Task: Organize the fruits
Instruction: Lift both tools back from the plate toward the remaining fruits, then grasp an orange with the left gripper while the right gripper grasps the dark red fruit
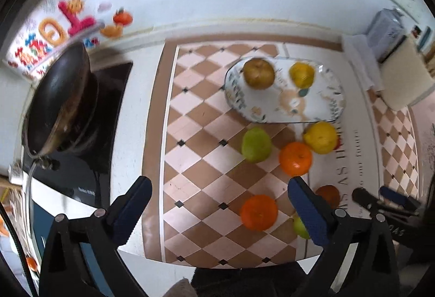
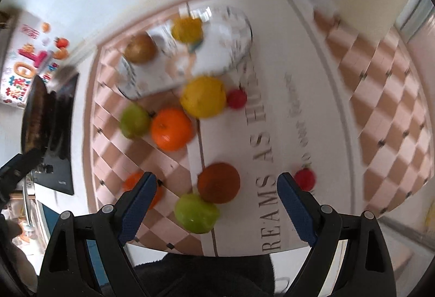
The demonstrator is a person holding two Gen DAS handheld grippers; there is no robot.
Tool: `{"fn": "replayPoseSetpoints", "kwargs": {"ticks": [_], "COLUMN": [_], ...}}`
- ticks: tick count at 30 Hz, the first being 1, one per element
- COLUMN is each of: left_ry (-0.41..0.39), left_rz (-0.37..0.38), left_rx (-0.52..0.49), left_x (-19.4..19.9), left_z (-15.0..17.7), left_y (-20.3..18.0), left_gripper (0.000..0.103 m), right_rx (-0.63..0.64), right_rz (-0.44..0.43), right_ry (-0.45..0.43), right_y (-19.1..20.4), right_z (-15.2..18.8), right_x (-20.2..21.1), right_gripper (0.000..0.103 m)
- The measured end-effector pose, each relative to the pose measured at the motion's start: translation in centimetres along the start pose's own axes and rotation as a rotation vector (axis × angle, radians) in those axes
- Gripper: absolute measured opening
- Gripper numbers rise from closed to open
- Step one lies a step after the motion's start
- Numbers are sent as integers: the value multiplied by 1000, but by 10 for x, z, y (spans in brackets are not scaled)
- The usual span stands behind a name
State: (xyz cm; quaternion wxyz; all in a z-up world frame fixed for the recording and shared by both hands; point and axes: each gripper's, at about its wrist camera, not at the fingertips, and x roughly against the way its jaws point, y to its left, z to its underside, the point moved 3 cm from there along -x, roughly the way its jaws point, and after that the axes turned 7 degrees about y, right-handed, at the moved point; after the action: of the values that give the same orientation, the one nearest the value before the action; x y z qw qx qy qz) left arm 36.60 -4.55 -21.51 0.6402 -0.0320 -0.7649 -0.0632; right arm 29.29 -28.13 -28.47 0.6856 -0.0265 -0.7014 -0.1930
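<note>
In the left wrist view, the left gripper (image 1: 220,187) fills the lower part of the frame with its jaws spread wide and nothing between them. An orange (image 1: 259,212) lies on the checkered mat (image 1: 195,112) just inside the right-hand finger. That finger covers most of a green apple (image 1: 300,226) and part of a brownish fruit (image 1: 329,195) behind it. Higher, a green pear (image 1: 256,144), a second orange (image 1: 295,158) and a yellow lemon (image 1: 321,137) cluster below the oval patterned tray (image 1: 320,104), which carries a brown pear (image 1: 258,73) and a small yellow fruit (image 1: 302,75). A black wok (image 1: 62,98) sits at left. The other tool's tip enters at lower right, too cut off to read.

The right wrist view is heavily blurred. The right gripper (image 2: 217,188) also stands wide apart and empty, above the green apple (image 2: 196,212) and the brownish fruit (image 2: 218,182), both fully visible here and touching. Its left-hand finger hides most of an orange (image 2: 130,183). Two small red fruits (image 2: 236,98) (image 2: 305,179), barely seen from the other camera, show on the lettered strip. The tray (image 2: 231,52) is smeared at upper centre.
</note>
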Motion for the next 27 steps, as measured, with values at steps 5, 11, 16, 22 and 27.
{"fn": "replayPoseSetpoints", "kwargs": {"ticks": [5, 11, 16, 22, 27], "left_ry": [94, 192, 294, 382, 435], "left_rz": [-40, -1, 76, 108, 148], "left_rx": [16, 12, 1, -41, -58], "left_x": [-40, -78, -104, -129, -145], "left_z": [-1, 2, 14, 37, 51], "left_y": [9, 4, -15, -42, -57], "left_gripper": [102, 102, 102, 102, 102], "right_rx": [-64, -82, -66, -13, -13], "right_rz": [-51, -86, -90, -37, -13], "right_ry": [95, 140, 120, 74, 72], "right_y": [-15, -16, -12, -14, -29], "right_z": [0, 4, 3, 3, 9], "right_x": [-55, -95, -105, -93, -83], "right_gripper": [92, 80, 68, 60, 60]}}
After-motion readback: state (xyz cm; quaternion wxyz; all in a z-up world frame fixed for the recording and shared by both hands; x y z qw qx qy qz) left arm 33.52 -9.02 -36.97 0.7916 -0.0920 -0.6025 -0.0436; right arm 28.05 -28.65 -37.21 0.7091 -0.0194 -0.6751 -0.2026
